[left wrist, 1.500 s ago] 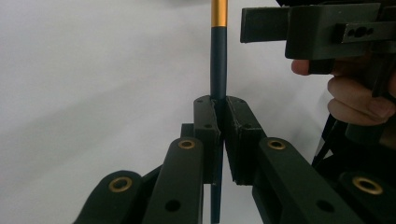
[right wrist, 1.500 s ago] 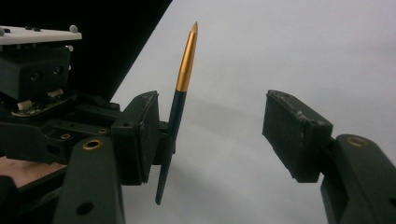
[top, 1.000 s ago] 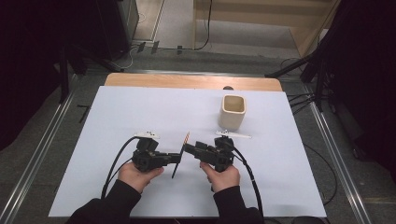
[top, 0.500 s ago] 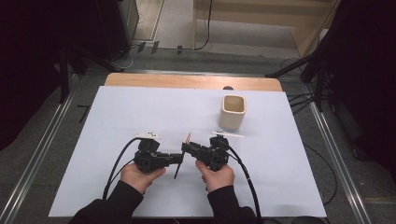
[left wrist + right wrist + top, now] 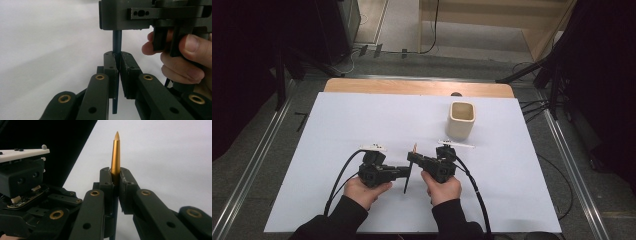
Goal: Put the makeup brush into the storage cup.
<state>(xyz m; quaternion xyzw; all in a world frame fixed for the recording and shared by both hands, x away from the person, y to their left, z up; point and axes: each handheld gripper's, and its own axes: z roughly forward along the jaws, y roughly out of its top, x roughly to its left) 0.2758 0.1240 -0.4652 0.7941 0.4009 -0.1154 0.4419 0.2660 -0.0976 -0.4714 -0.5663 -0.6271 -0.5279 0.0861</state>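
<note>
Gold-tipped pen (image 5: 115,155), barrel hidden between grippers

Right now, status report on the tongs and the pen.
Both tongs shut on pen, right just closed on its gold tip. Cup stands clear beyond.

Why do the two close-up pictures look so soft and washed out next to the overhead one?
Left gripper view: the near jaws blur, and the white table glares pale behind the dark pen. Right gripper view: the gold pen tip is fairly sharp, the foreground links soft. High view: even light, faint shadows, dark room edges.
</note>
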